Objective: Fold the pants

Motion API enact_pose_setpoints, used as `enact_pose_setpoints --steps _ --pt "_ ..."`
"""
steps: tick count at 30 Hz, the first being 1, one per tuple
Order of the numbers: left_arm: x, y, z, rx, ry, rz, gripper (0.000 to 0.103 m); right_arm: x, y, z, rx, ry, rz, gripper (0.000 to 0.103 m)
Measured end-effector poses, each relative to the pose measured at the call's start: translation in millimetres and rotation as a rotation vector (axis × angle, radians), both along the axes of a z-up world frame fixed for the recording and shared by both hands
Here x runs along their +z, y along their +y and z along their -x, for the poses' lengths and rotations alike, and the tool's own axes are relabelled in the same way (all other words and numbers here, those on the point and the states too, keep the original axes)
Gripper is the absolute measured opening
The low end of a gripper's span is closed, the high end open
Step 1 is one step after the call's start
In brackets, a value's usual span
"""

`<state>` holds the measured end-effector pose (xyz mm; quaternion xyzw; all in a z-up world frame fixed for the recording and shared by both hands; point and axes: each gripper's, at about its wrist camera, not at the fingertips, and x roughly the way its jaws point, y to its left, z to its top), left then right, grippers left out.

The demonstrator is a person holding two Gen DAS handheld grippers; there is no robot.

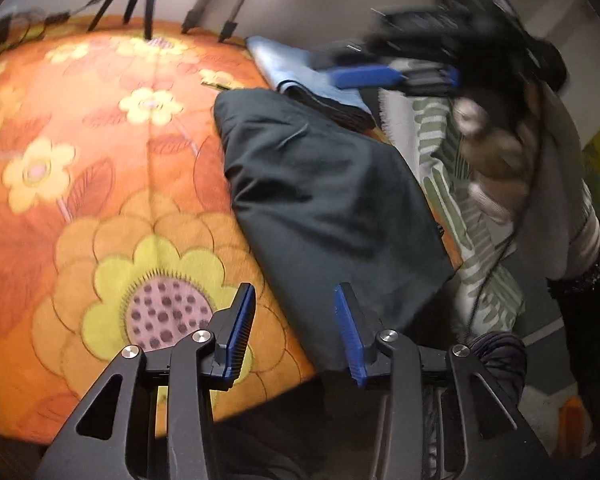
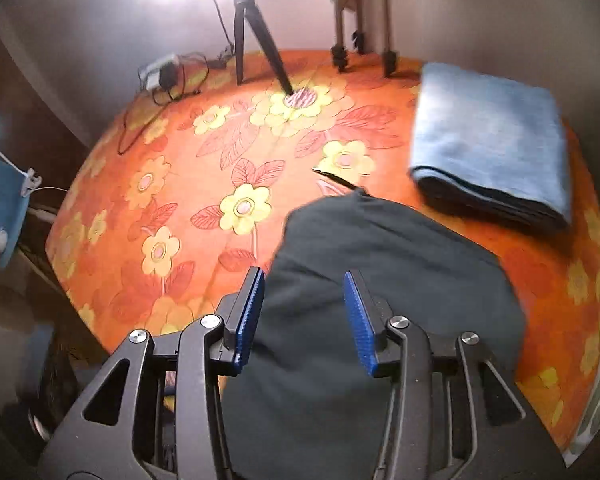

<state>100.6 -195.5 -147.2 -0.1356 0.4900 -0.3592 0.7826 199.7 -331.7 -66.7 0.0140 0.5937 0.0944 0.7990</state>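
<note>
Dark green-black pants [image 1: 320, 200] lie folded on an orange flowered cloth [image 1: 100, 160]; in the right wrist view the pants [image 2: 380, 272] fill the lower middle. My left gripper [image 1: 296, 332] is open and empty, just above the near end of the pants. My right gripper [image 2: 304, 320] is open and empty, hovering over the pants' near part. In the left wrist view the right gripper [image 1: 384, 76] appears blurred at the upper right, held by a hand, above the far end of the pants.
A folded blue-and-dark stack of clothes [image 2: 492, 144] lies at the far right, also in the left wrist view [image 1: 300, 72]. Tripod legs [image 2: 256, 48] stand at the far edge. A charger with cables [image 2: 164, 76] lies at the far left. A green-patterned cloth [image 1: 452, 184] lies to the right.
</note>
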Motion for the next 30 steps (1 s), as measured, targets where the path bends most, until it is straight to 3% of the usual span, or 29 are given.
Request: enact_pose_setpoints --steps 8,14,17,19,23,26,30 --pt "-13.7 -15.8 12.4 -0.004 0.03 0.019 0.04 -54.7 48.8 -47.8 0.014 0.099 0.109 0.043" --pt "-21.6 -17.4 13.1 0.027 0.053 0.053 0.039 -79.6 69.7 -63.7 0.046 0.126 0.303 0.044" --pt "-19.4 -17.8 17.8 0.032 0.029 0.058 0.035 -90.4 74.2 -65.9 0.066 0.141 0.383 0.043" --pt "-19.4 -20.7 19.4 0.03 0.016 0.062 0.025 -95.9 74.1 -66.1 0.078 0.152 0.419 0.042" --pt "-16.5 -26.4 22.3 0.021 -0.019 0.069 0.014 -100.7 72.3 -65.8 0.091 0.153 0.438 0.014" --pt "-12.9 -31.5 26.7 0.007 -0.049 0.062 0.011 -98.9 66.4 -66.7 0.066 0.135 0.408 0.006" --pt "-9.2 -44.3 37.3 -0.02 -0.11 0.01 0.011 -100.6 58.2 -69.4 0.005 0.127 0.352 0.005"
